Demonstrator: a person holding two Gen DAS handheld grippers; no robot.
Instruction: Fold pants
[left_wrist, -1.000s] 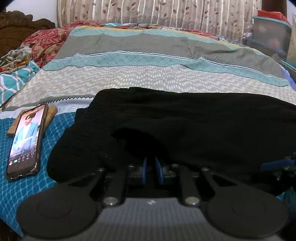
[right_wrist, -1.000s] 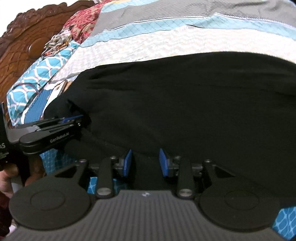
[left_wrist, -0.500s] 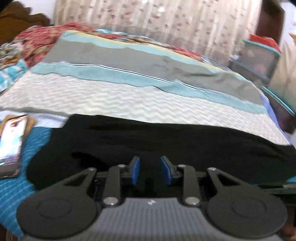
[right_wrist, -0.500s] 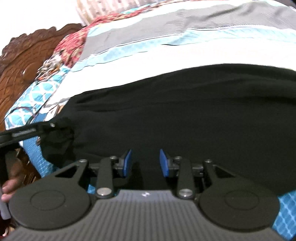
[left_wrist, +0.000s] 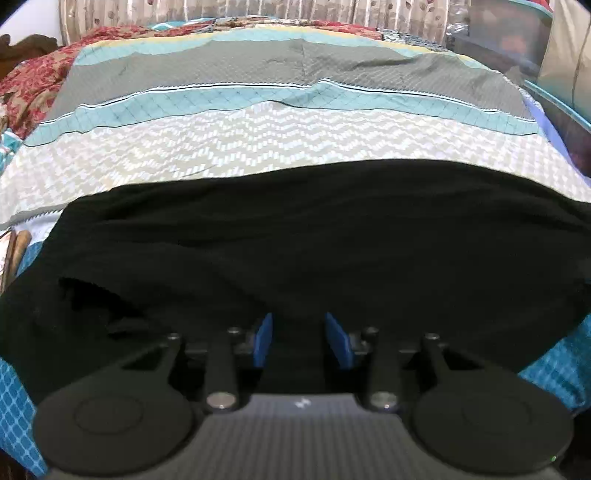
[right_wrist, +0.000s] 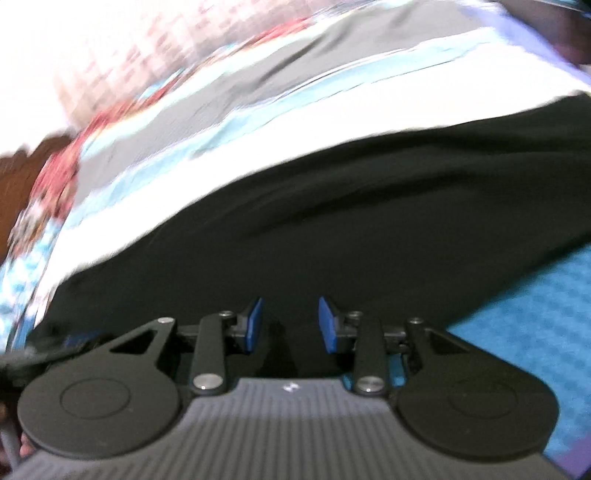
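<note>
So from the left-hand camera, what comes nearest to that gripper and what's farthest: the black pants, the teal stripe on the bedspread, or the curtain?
Seen from the left gripper, nearest first:
1. Black pants: directly ahead, right at the open fingertips.
2. Teal stripe: across the middle of the bedspread, beyond the pants.
3. Curtain: at the far end, behind the bed.

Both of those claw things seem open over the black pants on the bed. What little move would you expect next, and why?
Probably the left gripper closes on the near edge of the black pants. Its blue pads stand apart with dark cloth between them, and the pants lie spread across the striped bedspread. The right gripper is open too, though its view is blurred.
</note>
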